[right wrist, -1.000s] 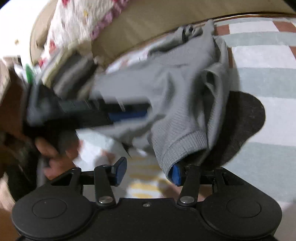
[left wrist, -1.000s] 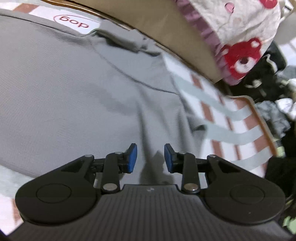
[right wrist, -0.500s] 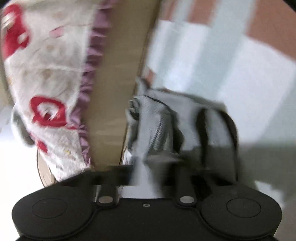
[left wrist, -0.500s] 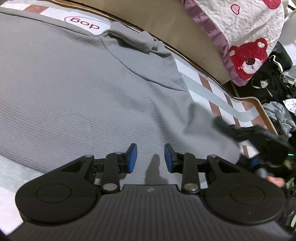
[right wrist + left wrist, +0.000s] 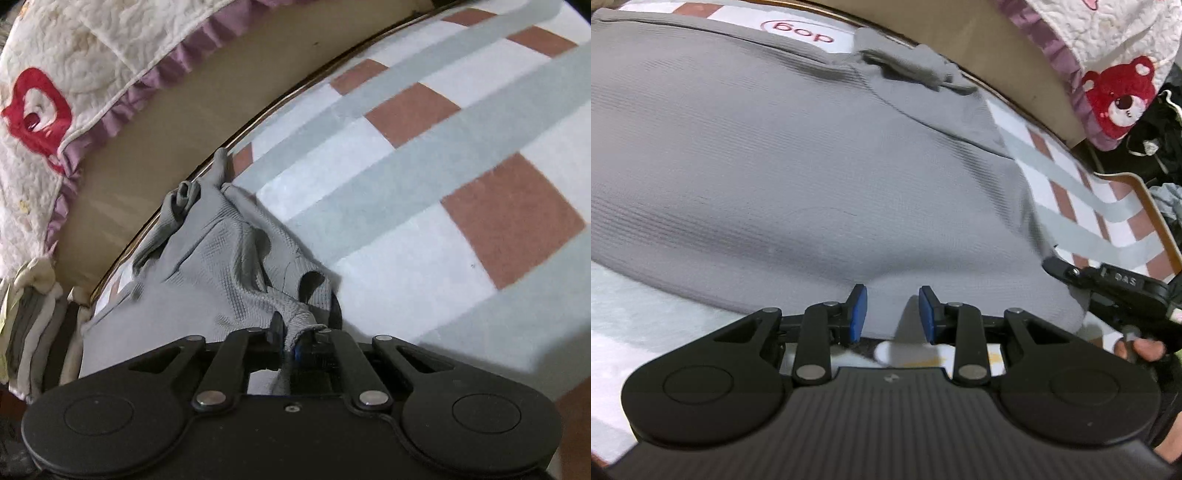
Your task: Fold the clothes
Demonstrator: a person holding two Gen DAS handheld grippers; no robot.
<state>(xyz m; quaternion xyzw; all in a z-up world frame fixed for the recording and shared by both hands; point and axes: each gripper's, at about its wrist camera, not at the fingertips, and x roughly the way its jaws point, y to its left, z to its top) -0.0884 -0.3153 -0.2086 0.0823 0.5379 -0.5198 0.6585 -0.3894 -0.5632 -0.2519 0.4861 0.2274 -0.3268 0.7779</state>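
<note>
A grey knit sweater (image 5: pixel 798 177) lies spread flat on a checked bedspread (image 5: pixel 1082 206). My left gripper (image 5: pixel 889 314) is open, its blue pads (image 5: pixel 858 312) straddling the sweater's near hem. My right gripper (image 5: pixel 293 338) is shut on a ribbed cuff or hem corner of the grey sweater (image 5: pixel 221 258), whose cloth bunches up toward the bed's edge. The right gripper also shows at the right of the left wrist view (image 5: pixel 1108 291), held by a hand at the sweater's right corner.
A tan bed frame (image 5: pixel 155 147) runs along the far edge. A white quilt with red bears and a purple frill (image 5: pixel 1115 66) hangs above it. Dark clothes (image 5: pixel 1160 140) pile at the right. Folded cloth (image 5: pixel 33 325) stacks at the left.
The sweater has been laid out flat. My left gripper has drawn back to the near hem. My right gripper has closed on the sweater's corner and settled low at the right side.
</note>
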